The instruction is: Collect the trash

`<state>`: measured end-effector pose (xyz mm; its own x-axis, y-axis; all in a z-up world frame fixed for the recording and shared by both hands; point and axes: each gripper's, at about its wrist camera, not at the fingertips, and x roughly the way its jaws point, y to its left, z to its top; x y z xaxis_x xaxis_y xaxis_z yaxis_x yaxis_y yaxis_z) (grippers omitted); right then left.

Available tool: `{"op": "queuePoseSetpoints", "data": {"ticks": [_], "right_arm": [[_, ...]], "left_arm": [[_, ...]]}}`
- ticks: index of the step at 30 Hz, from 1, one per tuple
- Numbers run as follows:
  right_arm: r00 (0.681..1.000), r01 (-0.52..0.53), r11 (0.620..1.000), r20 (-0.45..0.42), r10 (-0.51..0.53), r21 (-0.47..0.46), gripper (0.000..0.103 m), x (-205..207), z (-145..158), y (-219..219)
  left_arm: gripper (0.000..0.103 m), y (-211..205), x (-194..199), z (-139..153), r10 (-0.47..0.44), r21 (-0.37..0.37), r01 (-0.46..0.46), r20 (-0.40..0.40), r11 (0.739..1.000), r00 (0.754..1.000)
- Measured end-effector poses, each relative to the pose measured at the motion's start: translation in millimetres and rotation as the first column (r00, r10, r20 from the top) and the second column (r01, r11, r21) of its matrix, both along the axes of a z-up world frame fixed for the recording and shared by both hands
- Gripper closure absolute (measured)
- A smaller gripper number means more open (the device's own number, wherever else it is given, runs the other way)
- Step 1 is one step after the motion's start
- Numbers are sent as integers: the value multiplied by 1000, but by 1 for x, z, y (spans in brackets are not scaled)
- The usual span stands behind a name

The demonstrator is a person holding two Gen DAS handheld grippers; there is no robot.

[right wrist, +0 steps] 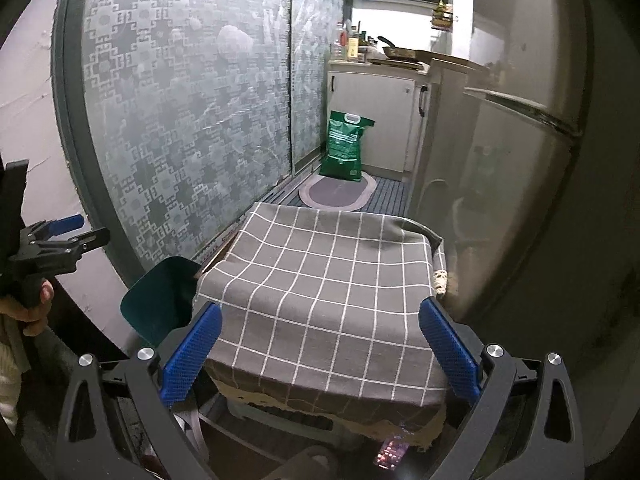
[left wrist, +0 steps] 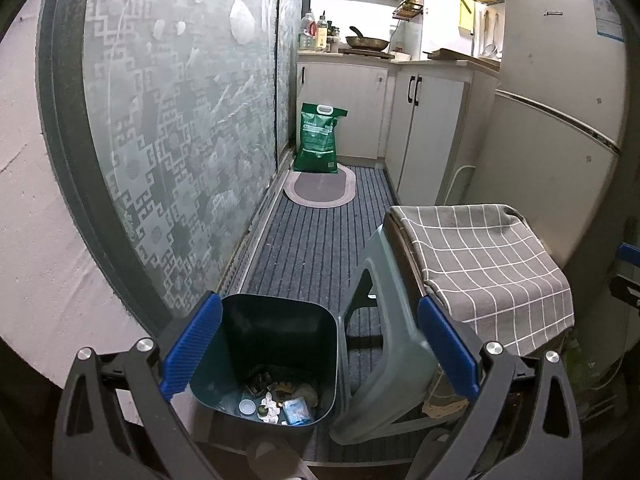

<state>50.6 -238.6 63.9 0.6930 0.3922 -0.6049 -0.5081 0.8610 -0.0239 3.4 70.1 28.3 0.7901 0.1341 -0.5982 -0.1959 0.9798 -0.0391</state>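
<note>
Clutter hemmed in the narrow kitchen aisle: a grey plastic stool [left wrist: 384, 320] draped with a grey checked cloth [left wrist: 488, 264] stood at lower right of the left wrist view, just beside the dark green trash bin [left wrist: 272, 344], which sat on the striped floor mat [left wrist: 320, 240] at bottom centre. A frosted patterned sliding door [left wrist: 180, 140] ran along the left of the frame, and a fridge [left wrist: 560, 120] filled the right. Farther up the aisle, near frame centre, a green sack [left wrist: 318, 138] stood upright on an oval rug [left wrist: 322, 186] against white cabinets [left wrist: 424, 128]; a pan [left wrist: 366, 42] rested on the tabletop [left wrist: 400, 60] above them. The bin stood upright, its mouth open upward toward the camera, with scraps of trash [left wrist: 280, 400] at its bottom, among them crumpled paper and a round white lid. The left tool [left wrist: 320, 352] hung above the bin, its blue pads spread wide and holding nothing. The right tool [right wrist: 320, 354] was likewise spread and empty over the cloth [right wrist: 320, 288], with the bin's rim [right wrist: 160, 304] showing at lower left of that view.
</note>
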Motion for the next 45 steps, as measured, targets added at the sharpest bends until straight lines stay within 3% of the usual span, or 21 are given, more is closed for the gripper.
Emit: {"op": "queuePoseSetpoints", "data": {"ticks": [45], "right_arm": [[1000,2,1000,5,-2,0,4,0,2,-1]], "left_arm": [[3,-5,-3,3,-4,2,4,3,1000,1000]]}}
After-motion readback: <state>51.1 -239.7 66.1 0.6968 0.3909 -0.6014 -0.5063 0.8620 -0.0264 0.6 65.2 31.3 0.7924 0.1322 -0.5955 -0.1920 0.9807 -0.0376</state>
